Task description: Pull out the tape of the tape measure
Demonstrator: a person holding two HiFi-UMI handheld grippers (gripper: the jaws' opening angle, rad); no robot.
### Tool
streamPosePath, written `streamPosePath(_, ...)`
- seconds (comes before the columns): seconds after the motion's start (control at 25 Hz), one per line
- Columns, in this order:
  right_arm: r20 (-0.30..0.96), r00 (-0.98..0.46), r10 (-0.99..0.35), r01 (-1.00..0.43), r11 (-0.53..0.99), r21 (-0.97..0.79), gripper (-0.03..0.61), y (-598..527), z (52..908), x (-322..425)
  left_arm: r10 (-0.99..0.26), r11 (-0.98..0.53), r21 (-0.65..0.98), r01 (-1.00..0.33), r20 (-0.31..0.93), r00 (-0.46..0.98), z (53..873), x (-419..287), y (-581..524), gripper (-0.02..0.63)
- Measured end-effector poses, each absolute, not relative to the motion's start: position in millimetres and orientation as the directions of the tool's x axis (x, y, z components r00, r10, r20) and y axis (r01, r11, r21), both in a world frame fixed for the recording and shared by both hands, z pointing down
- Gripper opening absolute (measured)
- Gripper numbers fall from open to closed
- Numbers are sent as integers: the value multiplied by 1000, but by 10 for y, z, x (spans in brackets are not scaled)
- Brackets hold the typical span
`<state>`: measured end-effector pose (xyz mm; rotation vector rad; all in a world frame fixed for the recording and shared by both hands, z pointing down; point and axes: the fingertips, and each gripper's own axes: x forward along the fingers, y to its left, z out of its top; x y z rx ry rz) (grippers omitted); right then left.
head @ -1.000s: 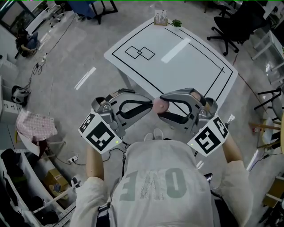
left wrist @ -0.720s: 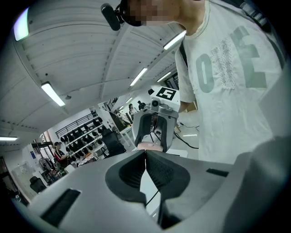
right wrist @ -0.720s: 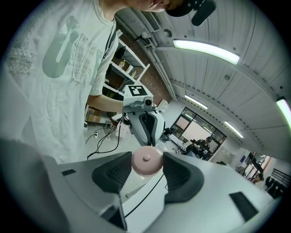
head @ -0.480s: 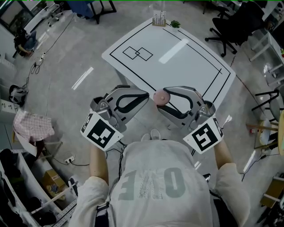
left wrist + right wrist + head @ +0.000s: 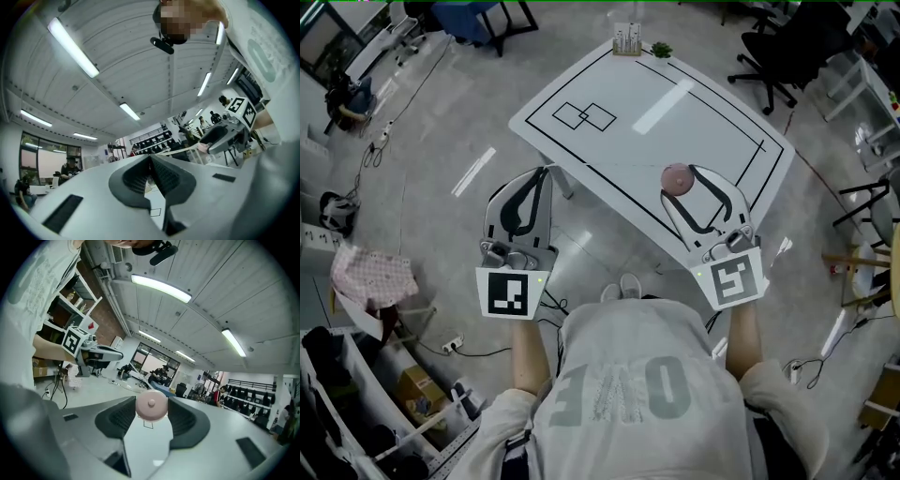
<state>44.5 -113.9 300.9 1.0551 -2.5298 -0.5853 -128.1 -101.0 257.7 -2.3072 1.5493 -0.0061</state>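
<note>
A small round pink tape measure sits between the jaws of my right gripper, which is shut on it over the near edge of the white table. In the right gripper view the pink case fills the gap between the dark pads. My left gripper is off the table's left corner, jaws shut on the tip of the tape. A thin pale tape stretches between the two grippers. The left gripper view shows that tape running from my shut left gripper to the pink case.
The table bears black outline markings. At its far edge stand a small holder and a green plant. A black office chair is at the back right. Pink cloth and shelving lie on the floor at left.
The grippers were close together at the pink case. They have since swung apart, left one leftward and right one rightward and forward, and the tape now spans the gap.
</note>
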Motion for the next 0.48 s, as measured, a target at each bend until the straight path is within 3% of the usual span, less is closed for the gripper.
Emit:
streamPosePath(0.28,63,-602,-796,-687,557,467,229,-1236,2903,716,-940,-157,-223,-962,-264,214,2526,-1693,-984,29)
streamPosePath(0.48,136,-633,-762,-617,603,506,229,-1099,3001,538,-935,-161,-238,-958,-273,225,2516,-1632,-962,29)
